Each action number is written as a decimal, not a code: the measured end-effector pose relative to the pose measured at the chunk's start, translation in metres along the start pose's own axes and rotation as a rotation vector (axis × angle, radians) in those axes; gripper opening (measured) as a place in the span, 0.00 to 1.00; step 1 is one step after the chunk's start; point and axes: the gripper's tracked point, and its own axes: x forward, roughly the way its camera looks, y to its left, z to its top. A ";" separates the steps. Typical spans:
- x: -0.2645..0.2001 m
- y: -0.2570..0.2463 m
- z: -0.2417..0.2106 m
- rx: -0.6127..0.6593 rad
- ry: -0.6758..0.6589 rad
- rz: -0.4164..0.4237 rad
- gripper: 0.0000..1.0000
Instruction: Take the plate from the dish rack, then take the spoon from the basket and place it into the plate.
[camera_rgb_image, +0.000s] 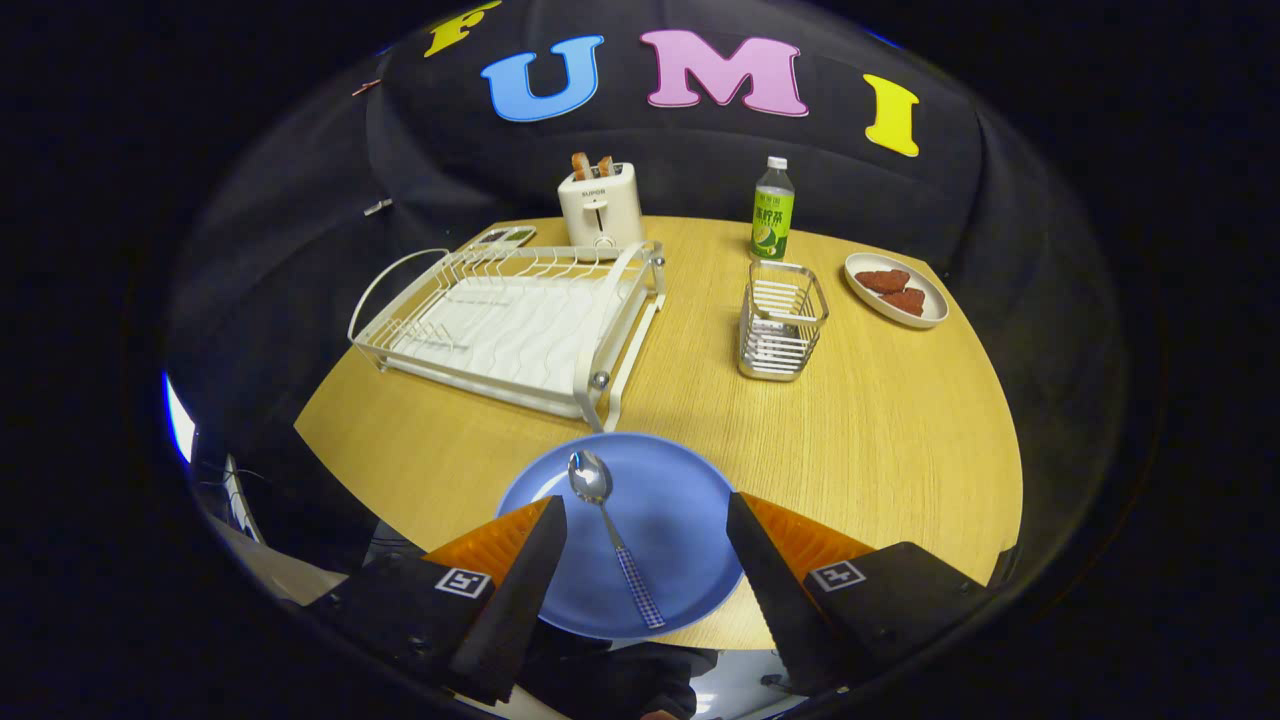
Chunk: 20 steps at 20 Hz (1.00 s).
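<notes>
The hand-held two-finger gripper (645, 520) has two wedge-shaped fingers that taper toward the tips. Behind each finger sits a black, blocky body part. On each black part there is a small white square label with a black printed marker pattern.

The gripper (647, 510) is wide open. Its two fingers (530, 570) stand far apart, one on each side, and both point forward and lean in a little at the tips. Nothing is held between them, and they press on nothing. They hang up in the air.
</notes>
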 end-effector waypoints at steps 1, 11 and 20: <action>-0.005 0.000 0.015 0.000 -0.026 -0.001 0.99; -0.078 -0.013 0.152 -0.015 -0.325 -0.033 0.99; -0.157 -0.025 0.237 -0.018 -0.569 -0.086 0.99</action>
